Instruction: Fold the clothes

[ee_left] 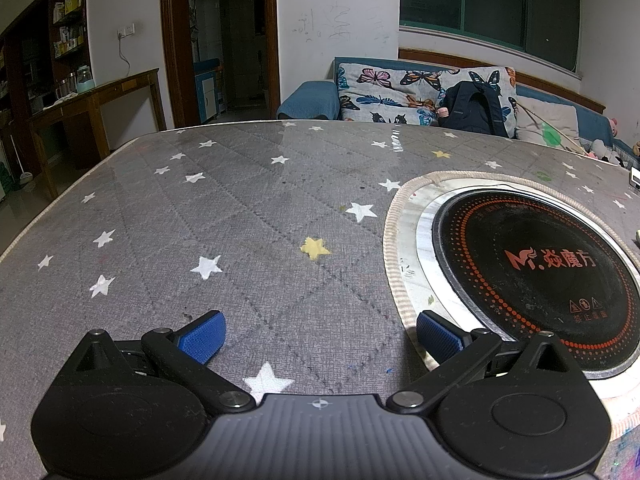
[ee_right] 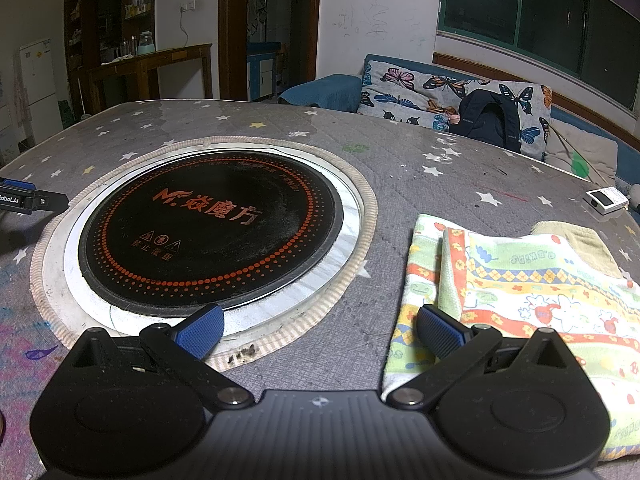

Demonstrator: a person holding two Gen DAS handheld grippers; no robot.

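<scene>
left gripper (ee_left: 320,334): your left gripper hovers low over bare grey cover; its jaws stand wide apart and hold nothing. its right blue pad (ee_left: 438,338) overlaps the cooktop trim as seen from the left wrist.
right gripper (ee_right: 320,330): your right gripper hangs between the cooktop and the garment; its jaws are spread wide and grip nothing. its right blue pad (ee_right: 440,330) sits over the garment's left edge; you cannot tell whether it touches the cloth.
garment (ee_right: 532,288): the folded garment lies flat on the worktop, right of the cooktop and apart from it. it is pale green with orange, yellow and red printed bands, in stacked layers; a plain yellowish layer shows at its far right corner.
worktop (ee_left: 240,220): a rounded worktop under a grey quilted cover printed with white and yellow stars, with a glossy film on top.
cooktop (ee_right: 212,232): a round black induction cooktop with a ring of orange dots and orange lettering, set into the worktop inside a silver ring and a woven beige trim.
small device (ee_right: 606,199): a small white device lies near the worktop's far right edge, beyond the garment.
sofa (ee_left: 420,92): a blue sofa with a butterfly-print throw stands behind the worktop; a dark backpack (ee_left: 474,108) leans on it.
</scene>
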